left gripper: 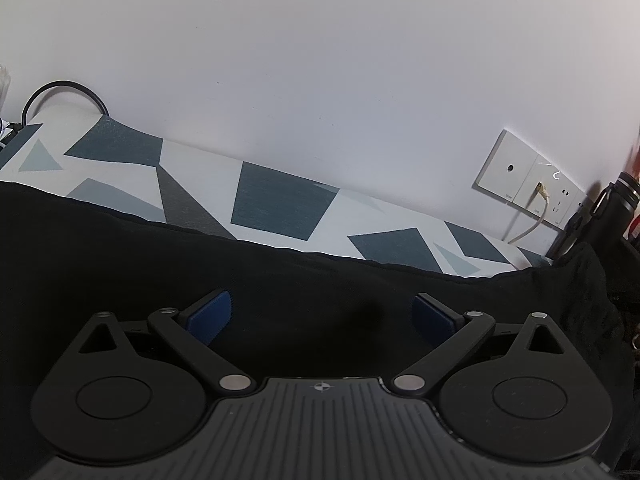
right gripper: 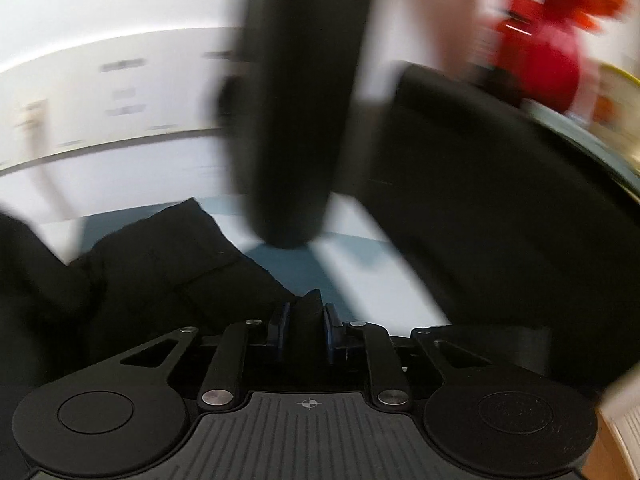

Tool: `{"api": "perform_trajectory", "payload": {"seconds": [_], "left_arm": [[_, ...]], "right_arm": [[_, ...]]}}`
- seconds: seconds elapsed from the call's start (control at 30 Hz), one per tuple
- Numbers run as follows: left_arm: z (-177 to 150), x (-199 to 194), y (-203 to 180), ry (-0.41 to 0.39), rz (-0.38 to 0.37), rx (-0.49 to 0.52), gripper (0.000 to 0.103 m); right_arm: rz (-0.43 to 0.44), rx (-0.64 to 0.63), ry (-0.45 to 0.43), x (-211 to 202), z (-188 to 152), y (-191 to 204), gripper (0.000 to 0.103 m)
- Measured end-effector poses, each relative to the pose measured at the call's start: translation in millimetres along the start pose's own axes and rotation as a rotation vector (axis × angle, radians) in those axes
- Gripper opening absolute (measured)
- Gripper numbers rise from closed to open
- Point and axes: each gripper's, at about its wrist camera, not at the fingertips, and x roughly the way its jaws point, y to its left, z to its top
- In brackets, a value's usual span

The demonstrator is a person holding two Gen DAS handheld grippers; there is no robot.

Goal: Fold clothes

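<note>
Wall (left gripper: pixel 320 60), plain white, fills the upper half of the left wrist view and is the largest thing there. Below it runs a cloth (left gripper: pixel 276 204) printed with dark teal, grey and pale blue angular patches on white, its far edge meeting the wall. A black garment (left gripper: pixel 120 264) lies over the near part of that cloth and spreads across the whole width of the view, with its upper hem forming a soft ridge in front of the patterned cloth. The left gripper (left gripper: pixel 322 314) sits over the garment with its blue-padded fingers (left gripper: pixel 210 314) spread wide and nothing between them. Right of the garment, a black bottle (left gripper: pixel 612 208) stands by the wall, just beside a white socket panel (left gripper: pixel 528 178) with a pale cable (left gripper: pixel 530 224) plugged in. At the far left a black cord (left gripper: pixel 60 90) loops up against the wall. The right wrist view is heavily blurred: the same bottle (right gripper: pixel 296 120) looms large and dark in the middle, a broad black shape to its right cannot be identified, and red and orange objects (right gripper: pixel 540 52) smear in the upper right corner. There the right gripper (right gripper: pixel 305 330) has its jaws closed tight on a bunched fold of the black garment (right gripper: pixel 160 272), which rises between the pads.
</note>
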Motion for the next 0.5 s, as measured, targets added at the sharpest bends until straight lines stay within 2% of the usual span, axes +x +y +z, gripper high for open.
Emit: {"api": "perform_trajectory", "payload": {"seconds": [0.1, 0.33, 0.5], "left_arm": [[0.0, 0.0, -0.1, 0.0, 0.001, 0.0, 0.099], [0.1, 0.4, -0.9, 0.002, 0.006, 0.006, 0.099], [0.1, 0.9, -1.0, 0.002, 0.007, 0.008, 0.099]], "right_arm": [[-0.05, 0.082, 0.026, -0.9, -5.2, -19.1, 0.014], [-0.128, 0.041, 0.042, -17.5, -24.8, -23.7, 0.012], [-0.171, 0.077, 0.081, -31.6, -40.6, -43.2, 0.013]]}}
